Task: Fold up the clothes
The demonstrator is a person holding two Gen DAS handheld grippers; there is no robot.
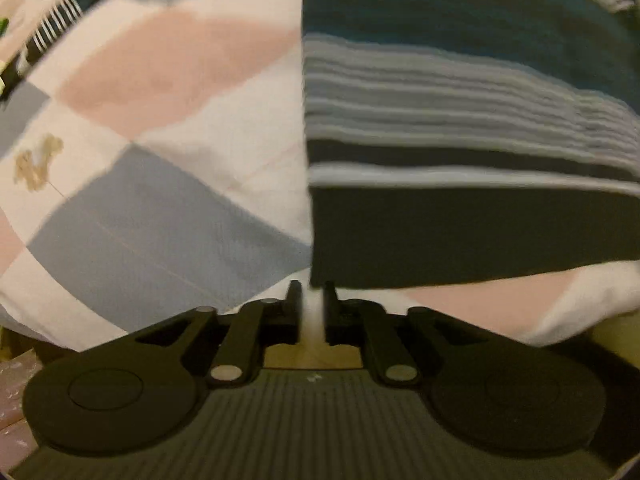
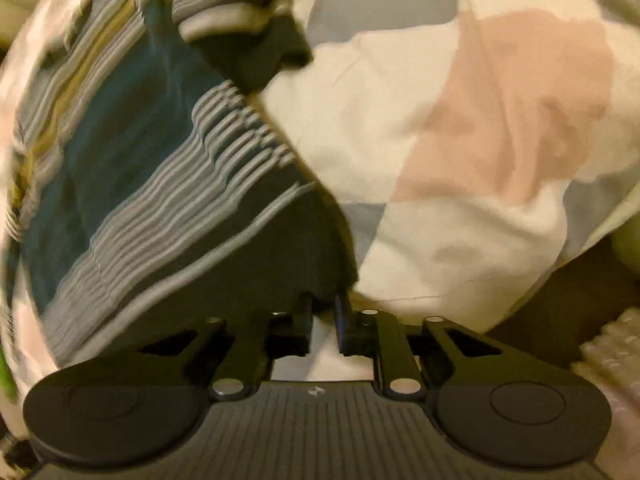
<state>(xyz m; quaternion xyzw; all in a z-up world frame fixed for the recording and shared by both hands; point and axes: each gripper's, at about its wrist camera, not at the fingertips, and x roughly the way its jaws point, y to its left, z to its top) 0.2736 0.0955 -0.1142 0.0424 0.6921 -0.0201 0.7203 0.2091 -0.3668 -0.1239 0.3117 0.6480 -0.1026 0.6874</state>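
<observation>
A striped garment [image 1: 460,120], with teal, grey and dark bands, lies flat on the patchwork bed cover [image 1: 160,80]. Its dark hem corner [image 1: 320,276] ends right at the tips of my left gripper [image 1: 312,292]. The left jaws stand a narrow gap apart, and pale cover shows between them. In the right wrist view the same garment [image 2: 140,160] runs diagonally, with a sleeve [image 2: 240,20] bunched at the top. Its dark hem corner [image 2: 320,280] reaches the tips of my right gripper [image 2: 323,304]. The right jaws are slightly apart and the pads do not press on the cloth.
The bed cover [image 2: 480,120] has pink, grey and white patches and a small tan print [image 1: 38,162]. Its edge [image 2: 520,292] drops off near the grippers, with dark floor [image 2: 560,312] and a pale textured thing [image 2: 612,344] beyond.
</observation>
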